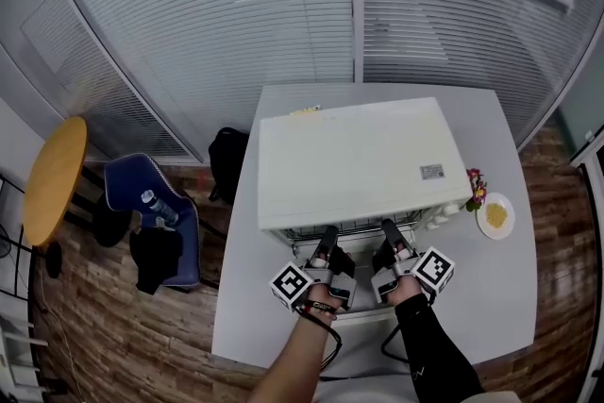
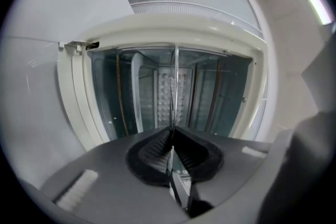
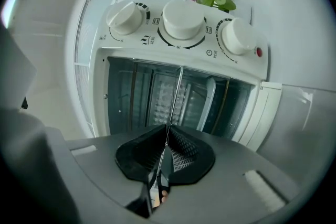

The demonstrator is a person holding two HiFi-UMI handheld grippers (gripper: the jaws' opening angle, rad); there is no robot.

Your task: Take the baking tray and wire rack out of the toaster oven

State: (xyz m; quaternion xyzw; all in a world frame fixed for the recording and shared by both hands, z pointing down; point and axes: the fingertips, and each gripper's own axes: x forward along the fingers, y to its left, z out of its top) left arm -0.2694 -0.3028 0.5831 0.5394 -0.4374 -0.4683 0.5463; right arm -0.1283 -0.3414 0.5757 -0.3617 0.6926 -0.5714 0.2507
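Your left hand-held gripper (image 2: 171,131) and right hand-held gripper (image 3: 168,128) both clamp what looks like the wire rack (image 1: 359,227) front edge. Next: pull it level, straight out of the toaster oven (image 1: 354,160).

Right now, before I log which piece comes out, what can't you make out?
The thin metal edge clamped in the left gripper and right gripper: edge-on in both gripper views, so tray or rack unclear.
Print beside the three round white knobs: too small in right gripper view.
Yellow food on the small white plate: too small to identify.
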